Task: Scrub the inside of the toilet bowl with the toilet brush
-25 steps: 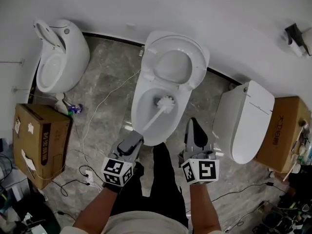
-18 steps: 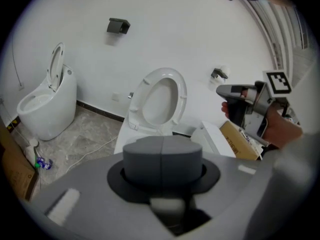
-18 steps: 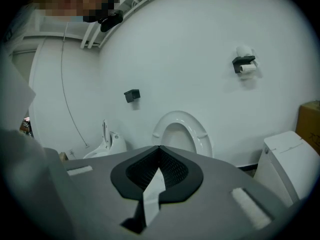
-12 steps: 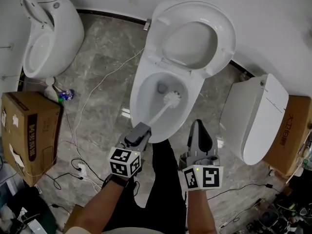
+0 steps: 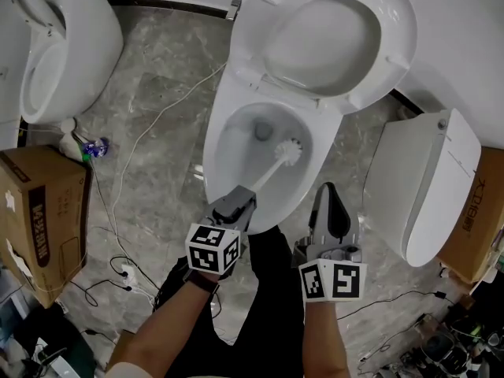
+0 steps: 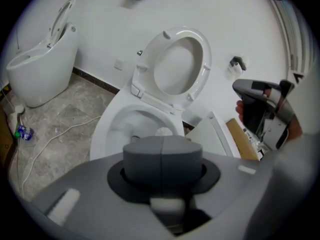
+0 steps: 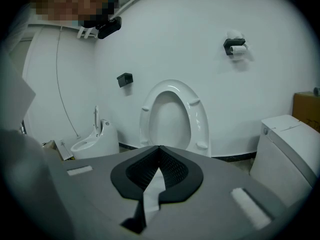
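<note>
Toilet brush (image 5: 273,169) clamped in left gripper (image 5: 239,199), bristle head ahead, inside toilet bowl (image 5: 214,144). Right gripper (image 5: 327,190) closed on nothing.

No wording can be read: dark print on the left cardboard box (image 5: 39,219) and blue characters on the right cardboard box (image 5: 472,211) are too blurred to be made out.

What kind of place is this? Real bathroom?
Likely a test or showroom space, not a home bathroom: the open toilet, a second toilet and a closed toilet line one wall, with a cardboard box and loose cables on the floor.
</note>
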Motion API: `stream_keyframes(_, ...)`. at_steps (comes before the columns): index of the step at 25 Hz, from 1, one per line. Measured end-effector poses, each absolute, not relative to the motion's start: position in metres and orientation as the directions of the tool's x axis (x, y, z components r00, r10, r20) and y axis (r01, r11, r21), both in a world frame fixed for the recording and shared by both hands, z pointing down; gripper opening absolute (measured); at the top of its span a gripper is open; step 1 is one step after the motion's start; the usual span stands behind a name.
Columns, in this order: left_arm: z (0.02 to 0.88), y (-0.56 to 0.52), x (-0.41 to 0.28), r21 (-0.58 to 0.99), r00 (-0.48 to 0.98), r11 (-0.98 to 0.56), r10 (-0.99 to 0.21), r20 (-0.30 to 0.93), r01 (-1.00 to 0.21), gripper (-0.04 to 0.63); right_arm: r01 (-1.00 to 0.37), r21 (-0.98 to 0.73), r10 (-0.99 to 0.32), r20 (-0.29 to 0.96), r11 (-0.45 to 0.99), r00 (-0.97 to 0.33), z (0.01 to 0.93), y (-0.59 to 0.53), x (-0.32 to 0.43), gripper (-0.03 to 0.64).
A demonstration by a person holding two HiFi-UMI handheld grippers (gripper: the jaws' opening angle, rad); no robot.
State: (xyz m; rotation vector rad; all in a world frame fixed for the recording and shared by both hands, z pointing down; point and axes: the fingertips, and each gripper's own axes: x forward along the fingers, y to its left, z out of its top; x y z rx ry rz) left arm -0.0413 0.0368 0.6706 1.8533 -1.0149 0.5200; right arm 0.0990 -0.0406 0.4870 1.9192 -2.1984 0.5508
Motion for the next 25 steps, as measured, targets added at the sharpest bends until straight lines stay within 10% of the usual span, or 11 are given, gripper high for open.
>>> stream_keyframes(25,0.721,0.027,-0.006,0.557,0.650,-0.346,-0.290,0.702,-0.755,0.152,-0.981,-0.174,-0.905,0.399,0.082,-0.146,0.523,-0.038,0.122,0.012)
